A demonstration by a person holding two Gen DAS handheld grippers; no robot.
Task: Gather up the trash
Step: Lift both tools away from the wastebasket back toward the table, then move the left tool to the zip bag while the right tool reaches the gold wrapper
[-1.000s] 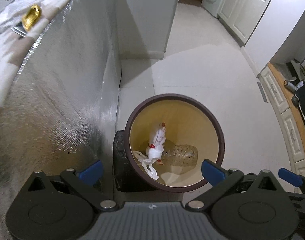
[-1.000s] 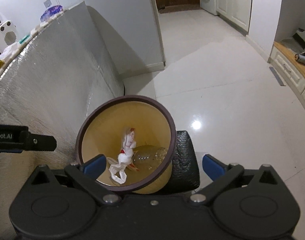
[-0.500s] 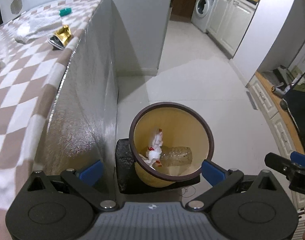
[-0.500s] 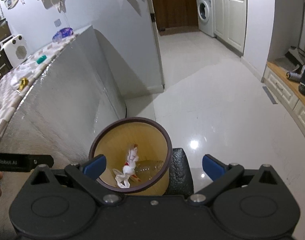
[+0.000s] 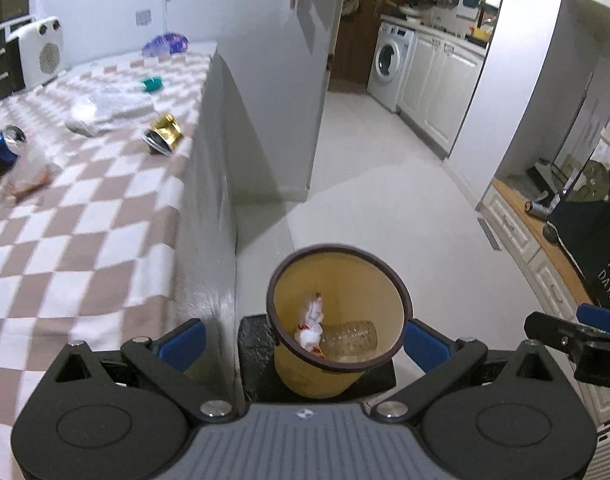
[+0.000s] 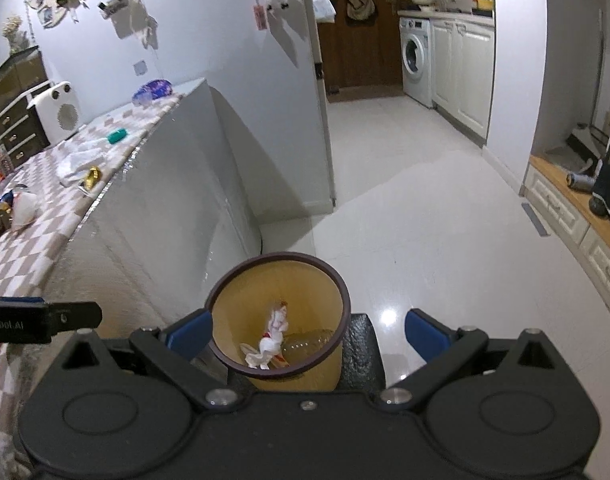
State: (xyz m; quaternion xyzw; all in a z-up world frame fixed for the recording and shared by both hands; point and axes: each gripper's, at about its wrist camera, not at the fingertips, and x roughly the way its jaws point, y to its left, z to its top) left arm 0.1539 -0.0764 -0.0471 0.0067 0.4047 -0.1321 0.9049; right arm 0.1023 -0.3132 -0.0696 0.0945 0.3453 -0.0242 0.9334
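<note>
A bottle point(image 5: 351, 339) and wrapper point(image 5: 311, 322) are already held in the bin point(image 5: 339, 252), while a can point(image 5: 163, 140) is left on the table point(image 5: 85, 248); both grippers point(image 5: 303, 340) point(image 6: 305, 334) are wide open, empty.

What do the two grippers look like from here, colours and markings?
Both grippers, left gripper and right gripper, are black, with blue finger pads on angled linkage arms and silver pivot bolts. The left has a ribbed grey centre plate; white lettering marks their sides.

Bin point(image 5: 339, 312) on floor right of table point(image 5: 85, 216); bottle point(image 5: 351, 336) inside bin.
</note>
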